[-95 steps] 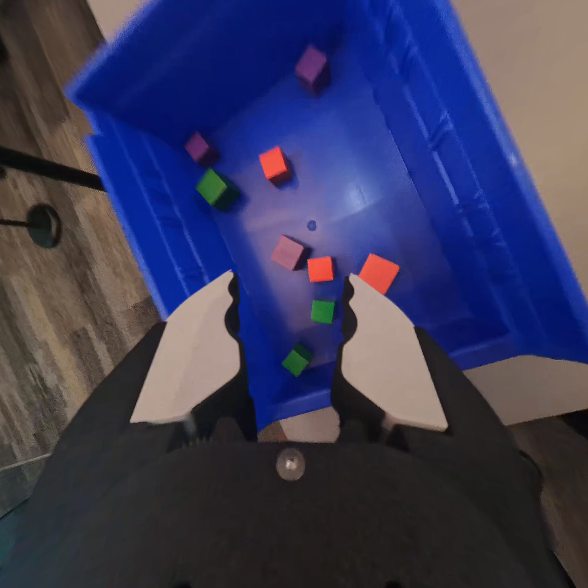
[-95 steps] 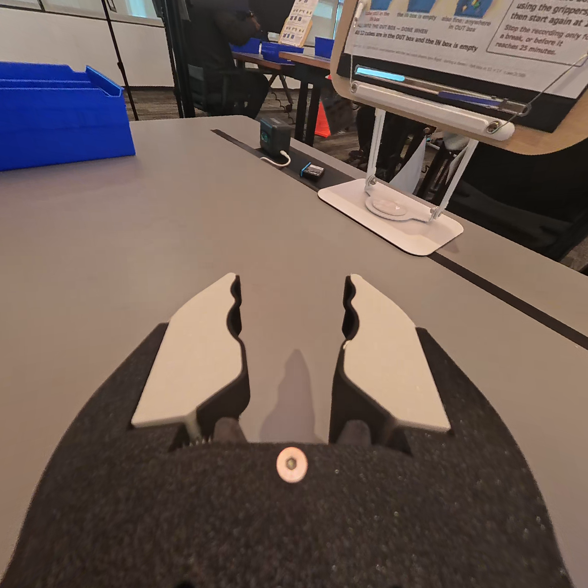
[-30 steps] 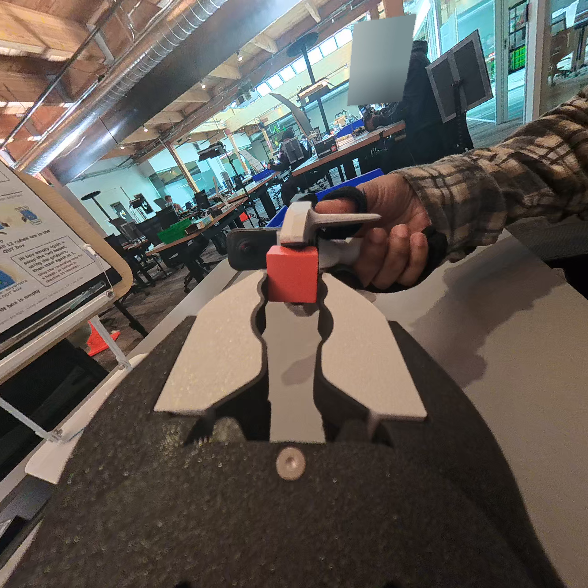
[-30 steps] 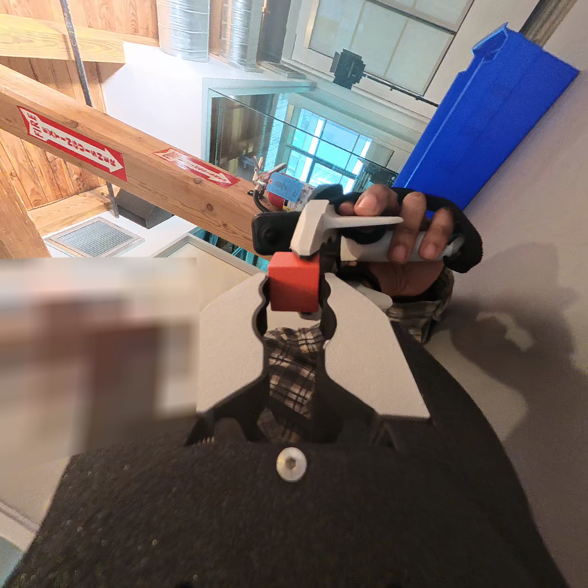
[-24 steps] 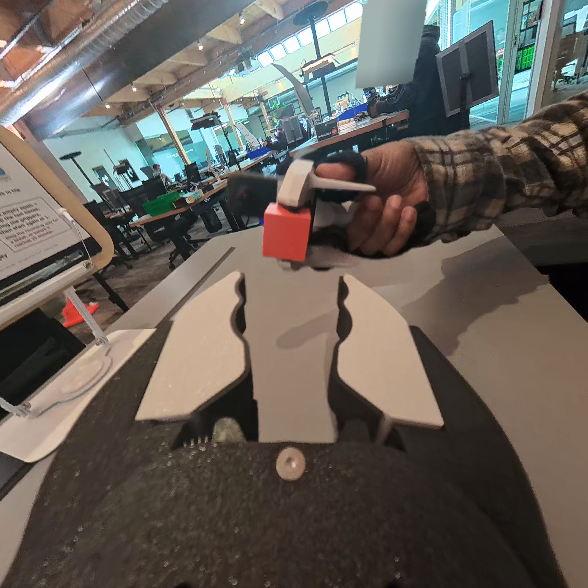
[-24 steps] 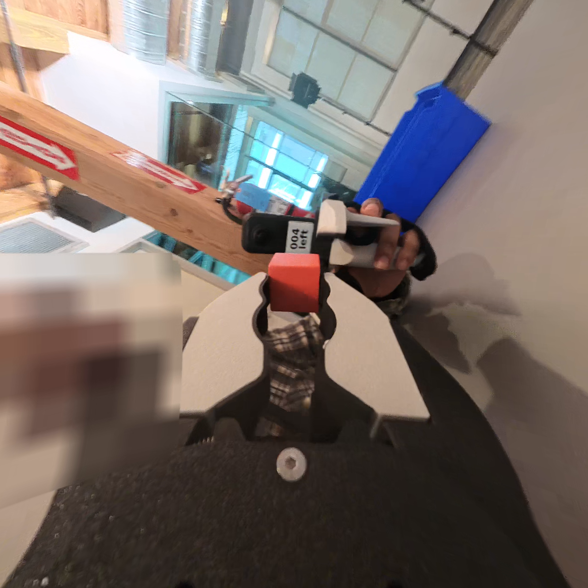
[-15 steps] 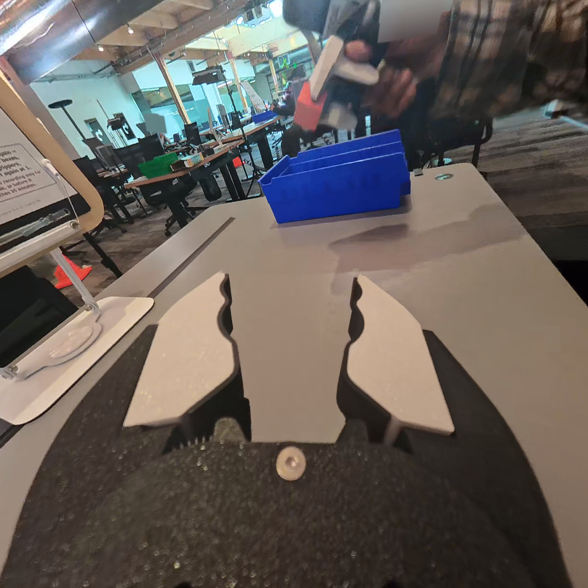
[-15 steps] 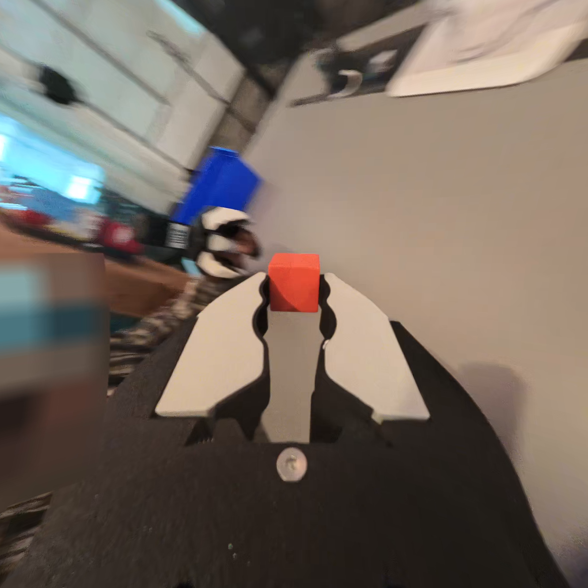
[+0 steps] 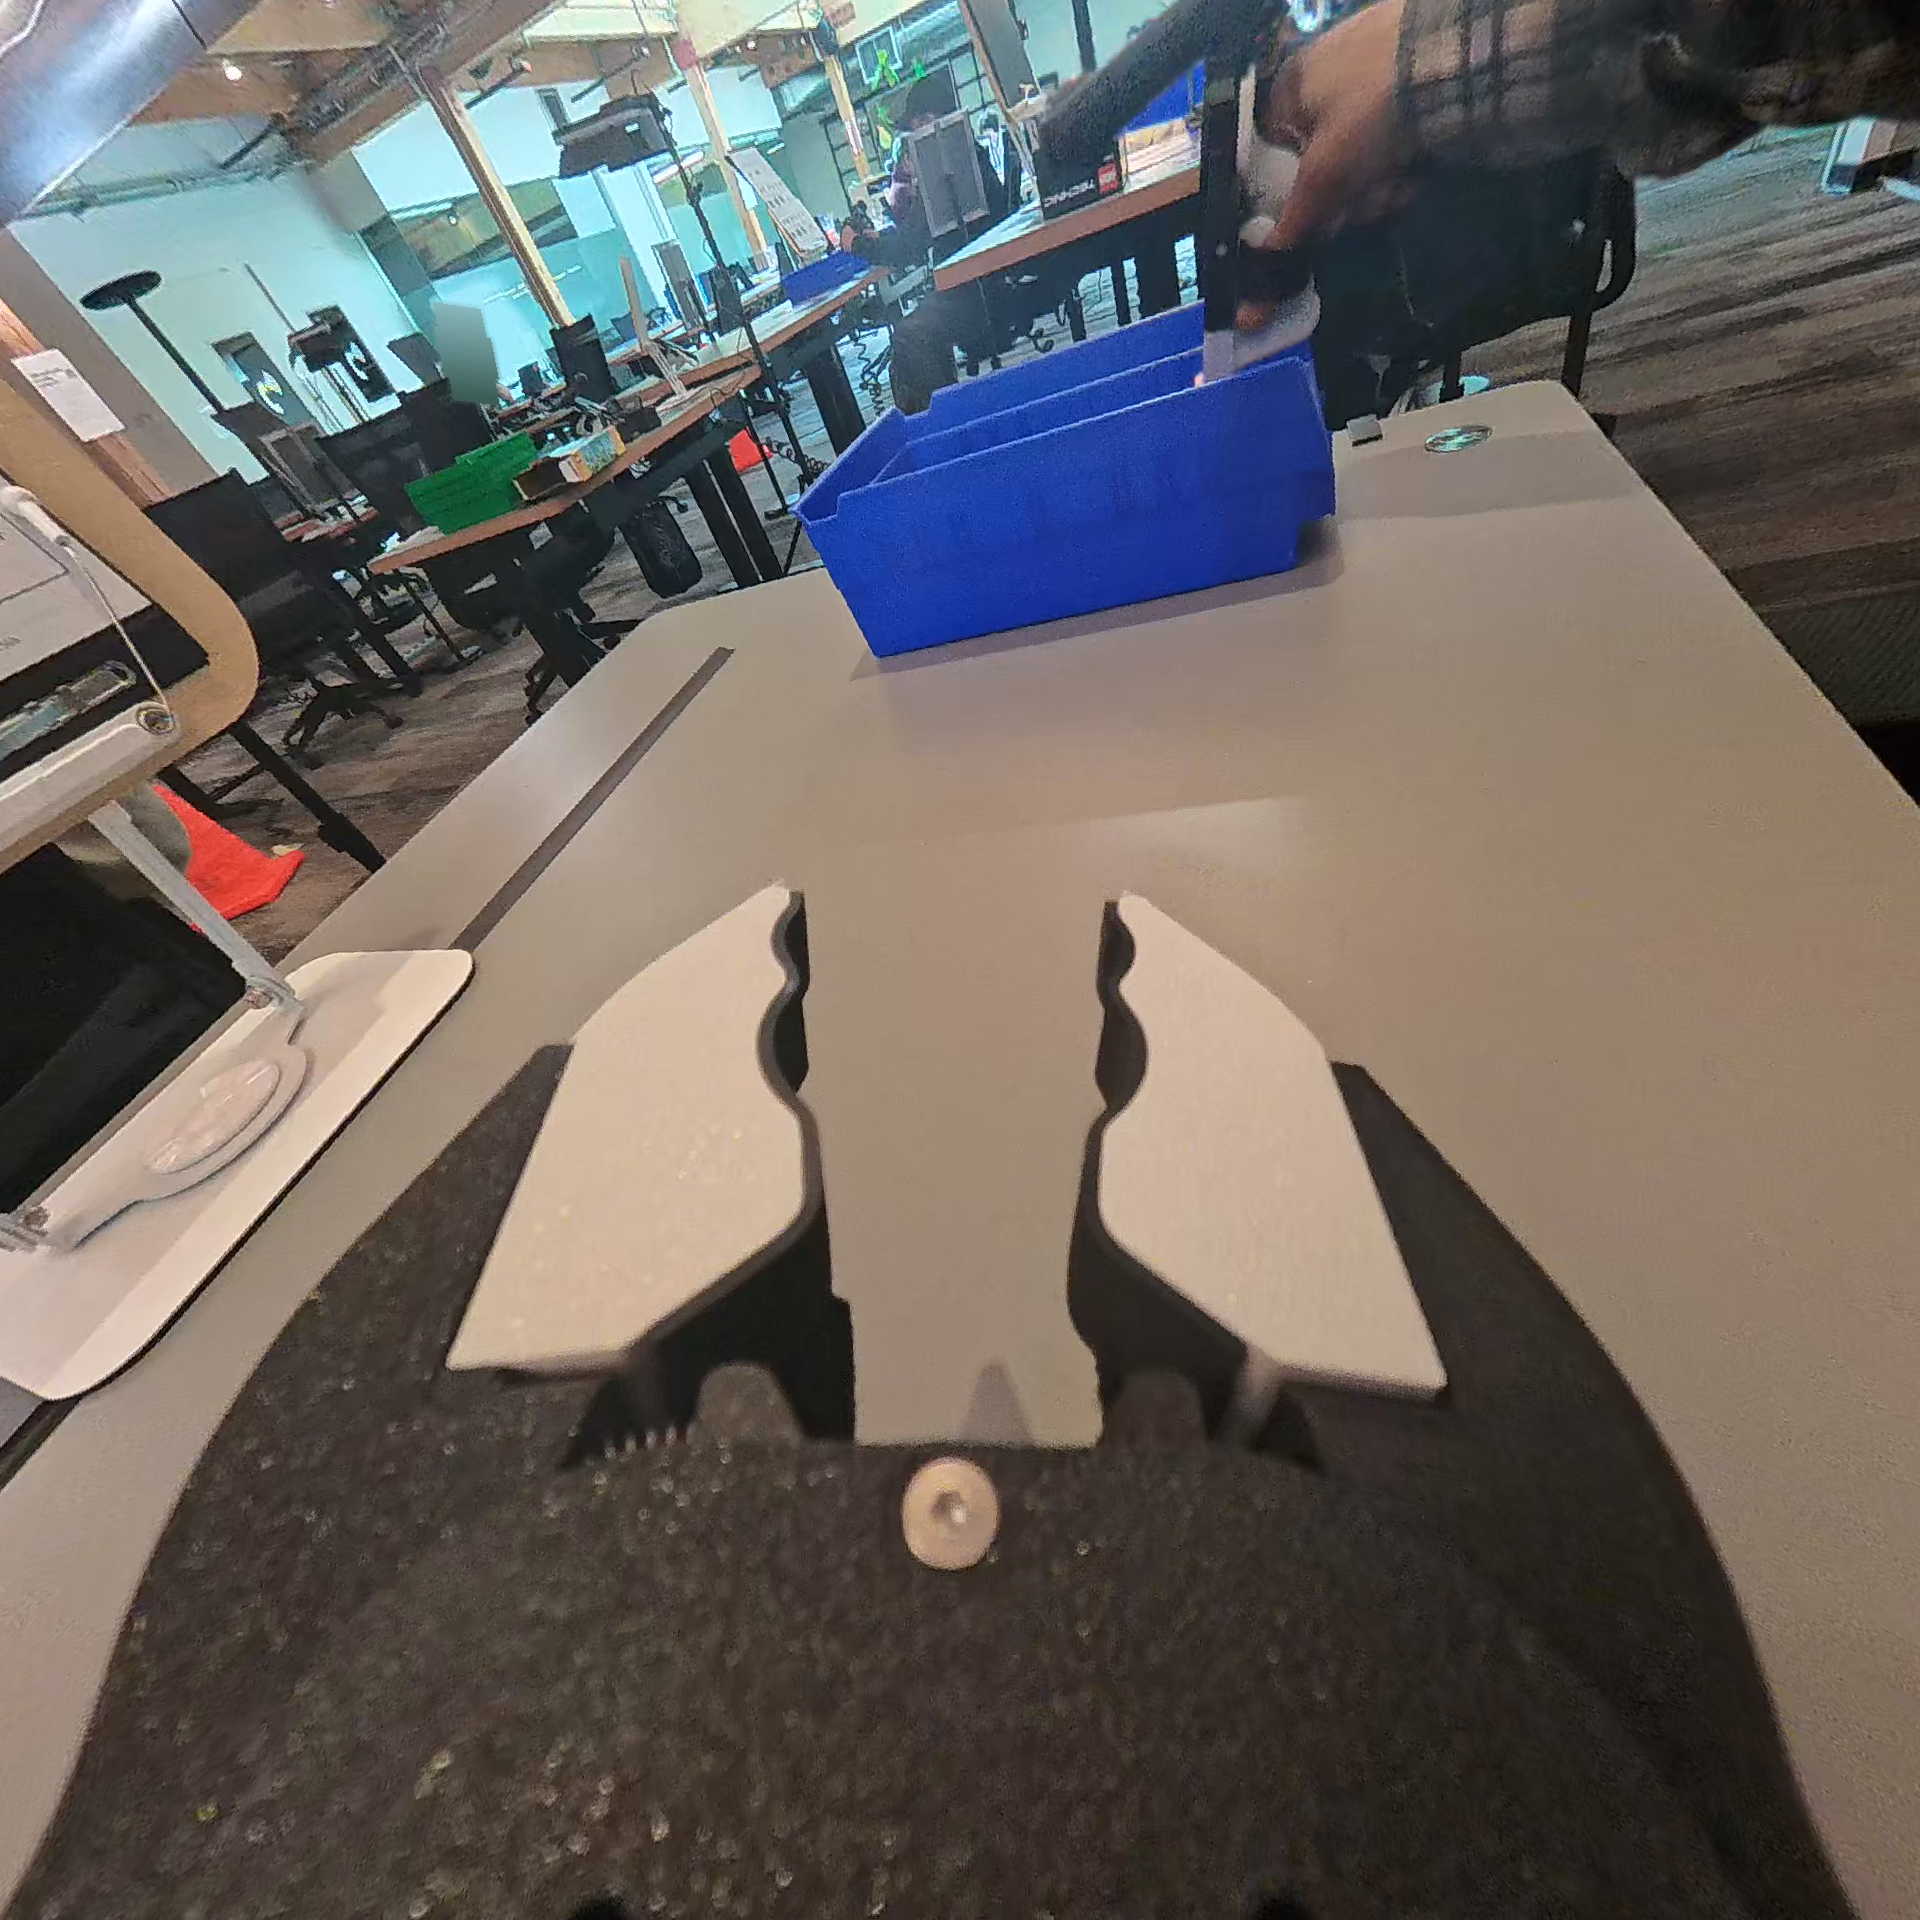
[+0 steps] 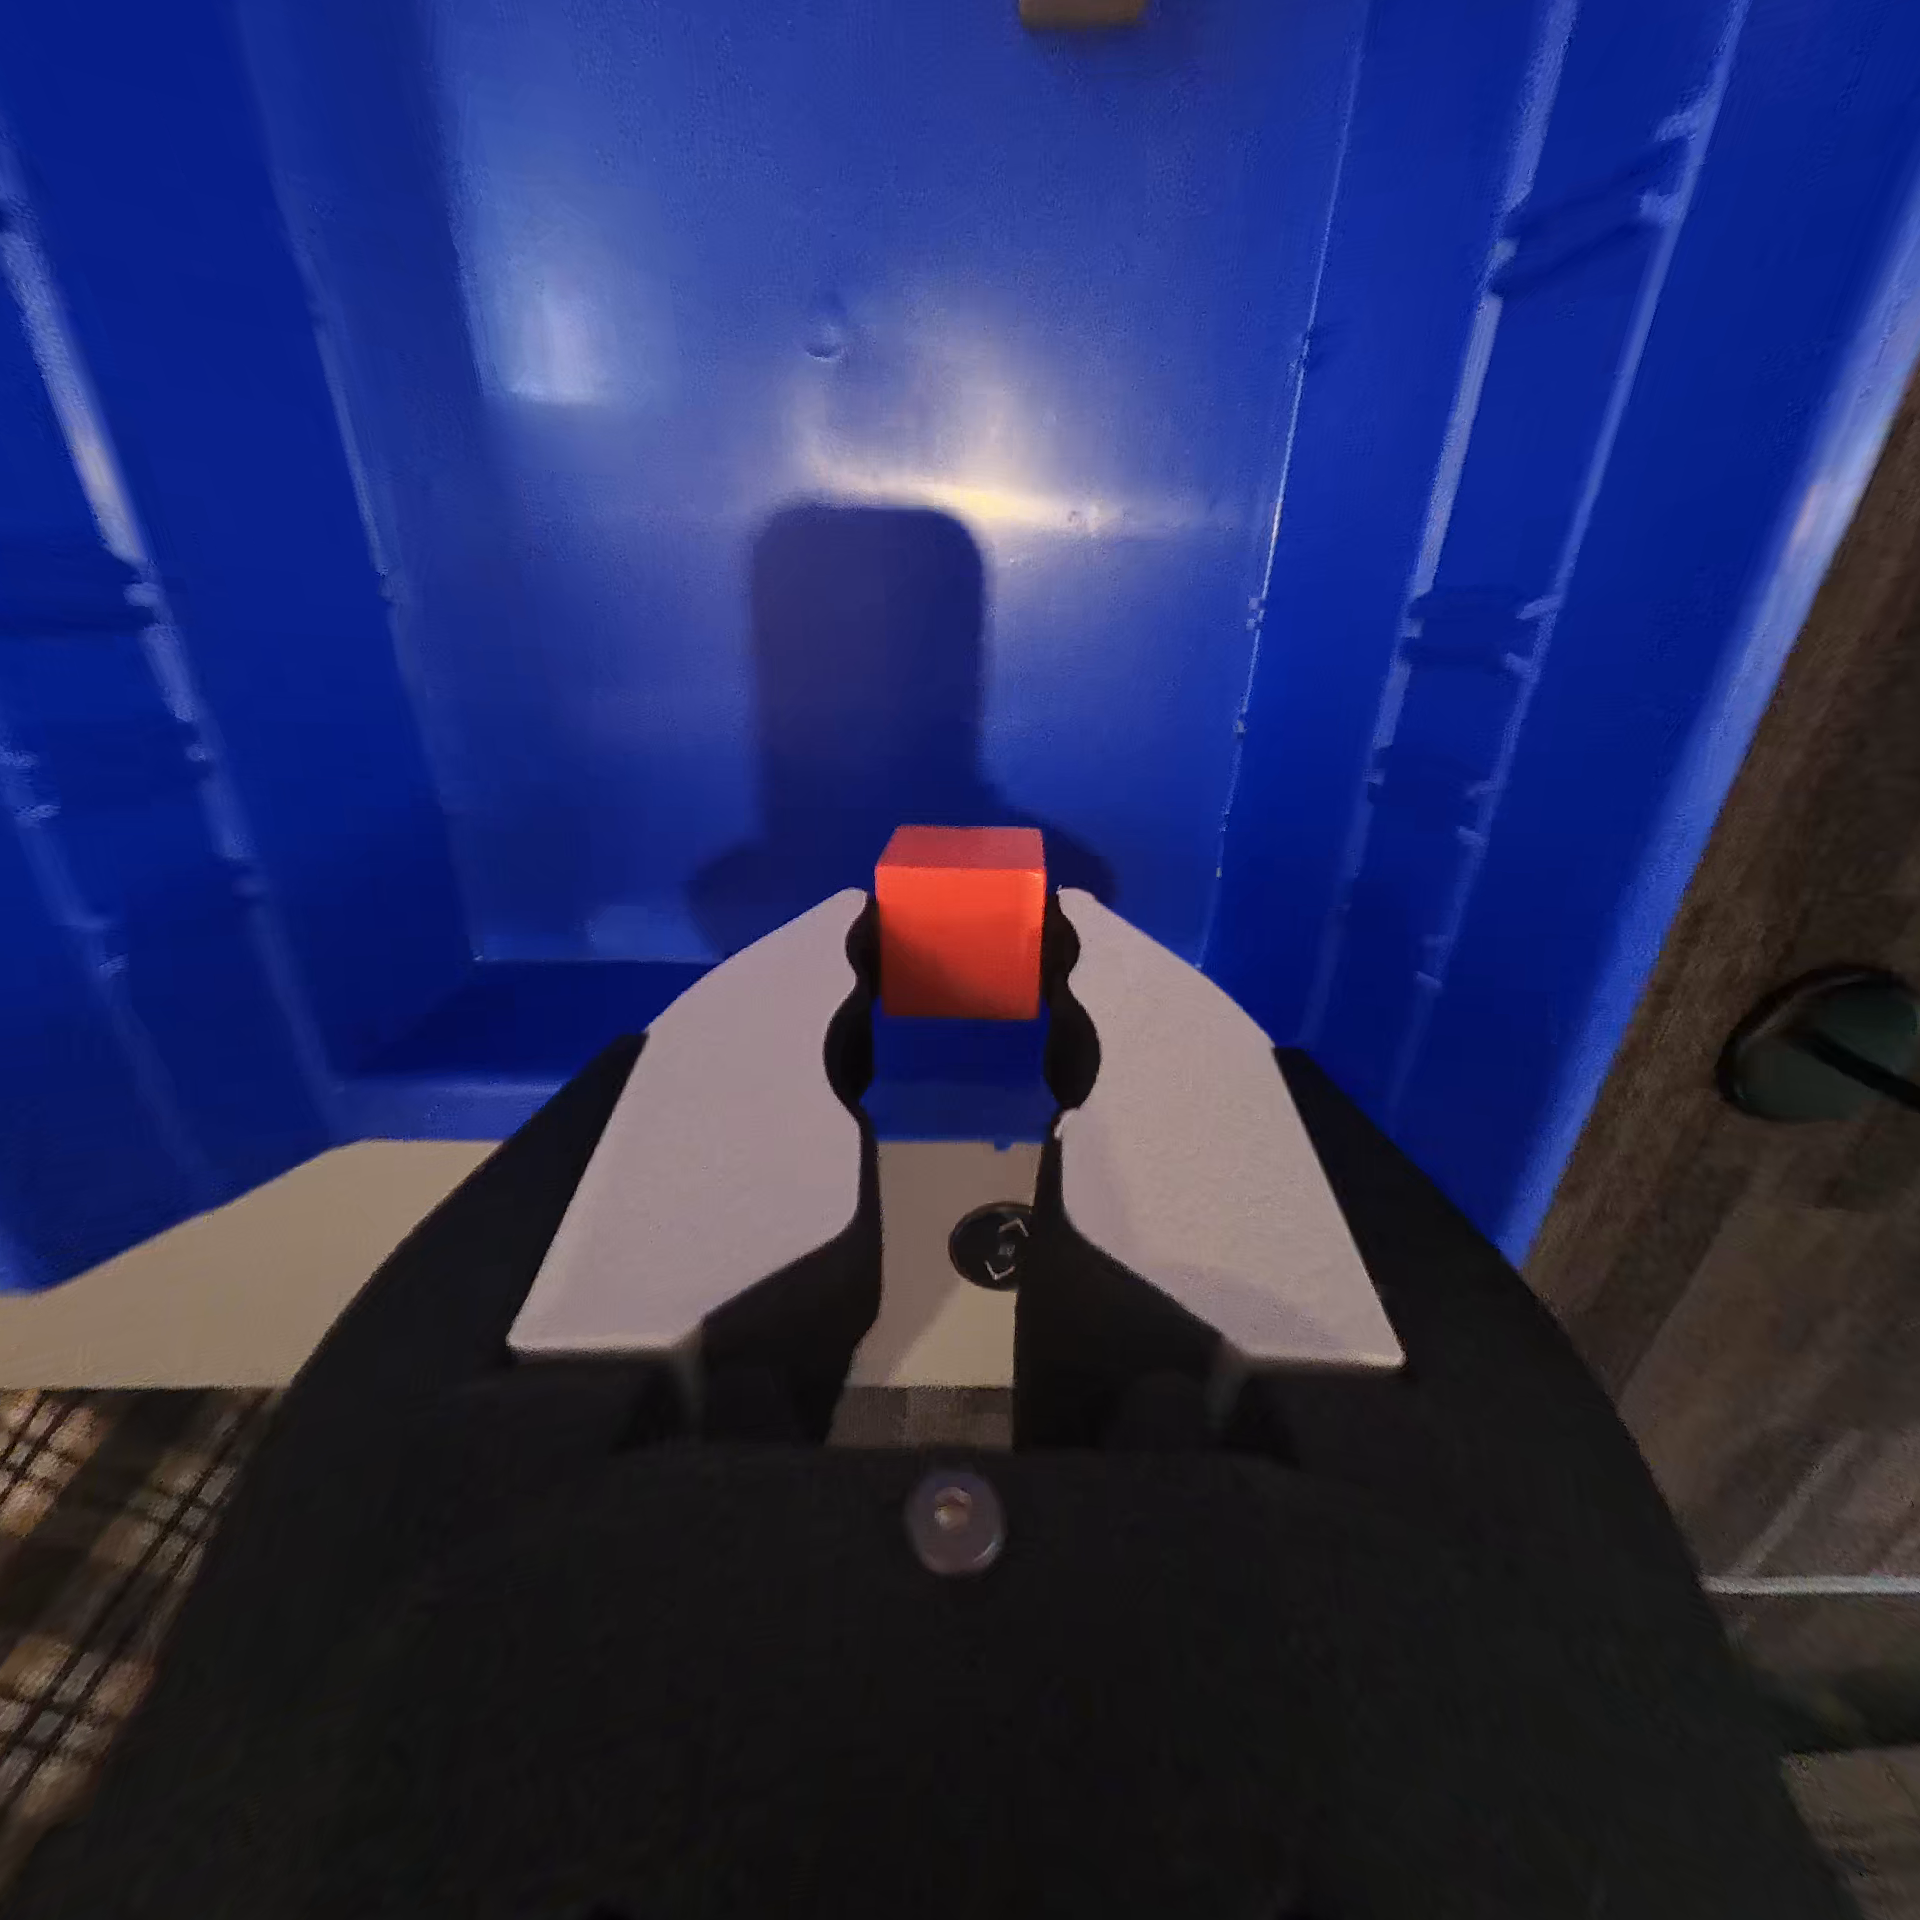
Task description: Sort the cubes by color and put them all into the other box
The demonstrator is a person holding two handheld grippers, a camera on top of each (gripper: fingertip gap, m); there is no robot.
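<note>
The red cube (image 10: 958,920) is small and bright, with flat sides and sharp corners. The right hand-held gripper (image 10: 958,935) is pinching it between the tips of its two pale fingers (image 10: 727,1122), one finger on each side. The cube hangs over the inside of the blue box (image 10: 312,520), near the box's close end wall. It sits straight, with one flat face toward the camera and its top face level. A cube has no long side, so it does not point any way.

The floor of the blue box is shiny and bare where it shows, with a dark shadow under the cube. The box's tall ribbed walls stand on both sides of the cube. Its long way runs straight ahead from the right hand-held gripper. Below the box's close end there is a strip of the grey bench (image 10: 208,1278) with a small round disc (image 10: 992,1242) set in it.

From the left wrist view, the blue box (image 9: 1081,540) stands at the far end of the bench (image 9: 1351,831). A hand (image 9: 1340,125) in a plaid sleeve (image 9: 1558,73) reaches down into the box there. The left hand-held gripper (image 9: 951,925) is well apart from the box, with its fingers spread wide and nothing between them. To the left of that gripper is a white stand base (image 9: 343,1039) holding a board (image 9: 125,644). An orange cone (image 9: 223,862) sits on the floor beyond it.
</note>
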